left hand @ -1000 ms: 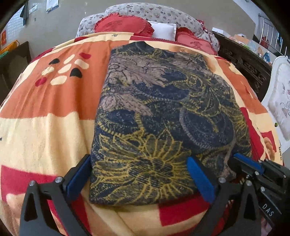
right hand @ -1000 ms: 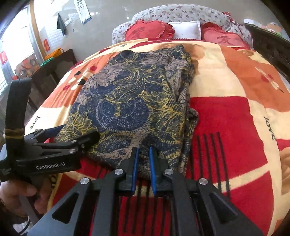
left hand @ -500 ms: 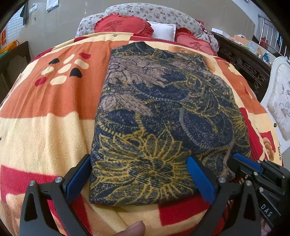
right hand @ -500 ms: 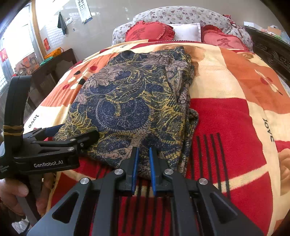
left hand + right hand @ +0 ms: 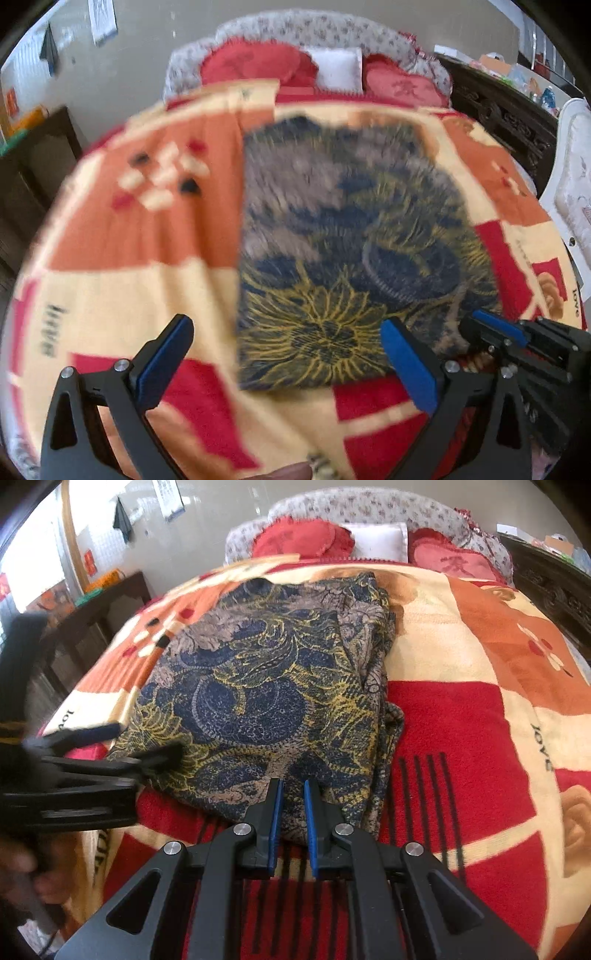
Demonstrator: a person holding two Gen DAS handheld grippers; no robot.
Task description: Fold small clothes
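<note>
Patterned garment (image 5: 266, 709) stays pinched in our right gripper (image 5: 293, 812); our left gripper (image 5: 284, 354), jaws wide, has lifted clear of it, ready to regrasp.

Pale wall (image 5: 221, 502), dark wooden cabinet (image 5: 110, 602) left, floral headboard (image 5: 369, 506) behind

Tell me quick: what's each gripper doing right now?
Left gripper: open, holding nothing, at the near edge of the folded garment.
Right gripper: fingers nearly closed, pinching the garment's near edge.
</note>
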